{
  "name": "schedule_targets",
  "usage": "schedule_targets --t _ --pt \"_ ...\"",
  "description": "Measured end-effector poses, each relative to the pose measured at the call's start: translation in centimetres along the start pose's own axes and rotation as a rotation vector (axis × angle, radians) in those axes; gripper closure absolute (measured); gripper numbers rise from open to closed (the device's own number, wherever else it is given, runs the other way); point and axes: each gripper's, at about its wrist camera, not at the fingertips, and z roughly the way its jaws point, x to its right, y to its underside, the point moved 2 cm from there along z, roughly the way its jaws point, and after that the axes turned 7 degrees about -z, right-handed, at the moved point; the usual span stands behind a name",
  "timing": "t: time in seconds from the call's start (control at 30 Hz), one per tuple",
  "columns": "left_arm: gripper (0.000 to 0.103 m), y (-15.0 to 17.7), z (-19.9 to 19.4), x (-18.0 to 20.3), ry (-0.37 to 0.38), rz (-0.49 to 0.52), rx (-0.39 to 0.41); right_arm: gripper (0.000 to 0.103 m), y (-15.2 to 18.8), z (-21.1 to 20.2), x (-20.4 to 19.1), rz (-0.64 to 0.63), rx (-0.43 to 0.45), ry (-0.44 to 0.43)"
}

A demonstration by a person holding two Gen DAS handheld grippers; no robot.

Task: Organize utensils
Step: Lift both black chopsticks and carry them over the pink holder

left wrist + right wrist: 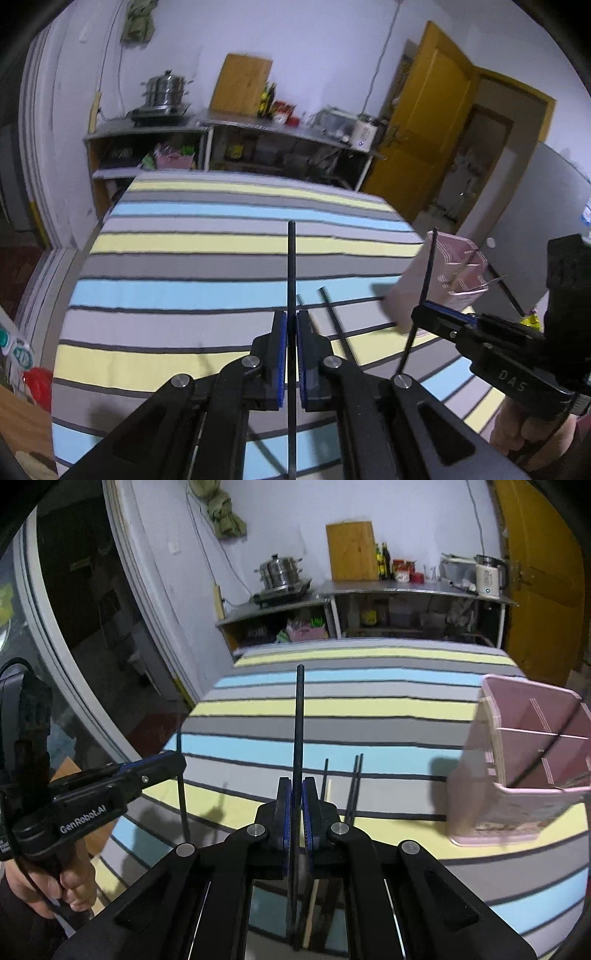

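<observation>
Left tool point(173, 762), marked "GenRobot.AI", grips a black chopstick point(181, 786).

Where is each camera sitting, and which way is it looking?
Left wrist view: sits on the left gripper, looking along its fingers over the striped table; it holds a black chopstick, and the right gripper shows beside it.
Right wrist view: sits on the right gripper, facing the same way; the left gripper and the person's hand show at left.
Both share the table, the pink holder, loose chopsticks and kitchen shelves.
</observation>
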Motion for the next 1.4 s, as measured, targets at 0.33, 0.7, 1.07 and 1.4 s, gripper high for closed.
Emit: schedule_targets --t 0.33,0.7,1.07,1.4 --pt "0.099 -0.4 -3.7 5.0 0.086 0.086 0.03 0.097 0.6 -5.9 0.7 0.027 0.095 0.032" --pt "0.099 -1.3 -3.3 9.5 0.221 0.118 -0.016 0.097 1.0 -10.9 3.2 0.067 0.145 0.118" --pt "0.099 -5.1 -2.1 16.2 0.375 0.156 -0.01 0.097 -0.6 -16.2 7.2 0.115 0.227 0.238" --pt "0.099 -10.1 0.3 19.9 0.371 0.17 0.051 0.097 -4.5 -18.6 10.7 0.122 0.325 0.309"
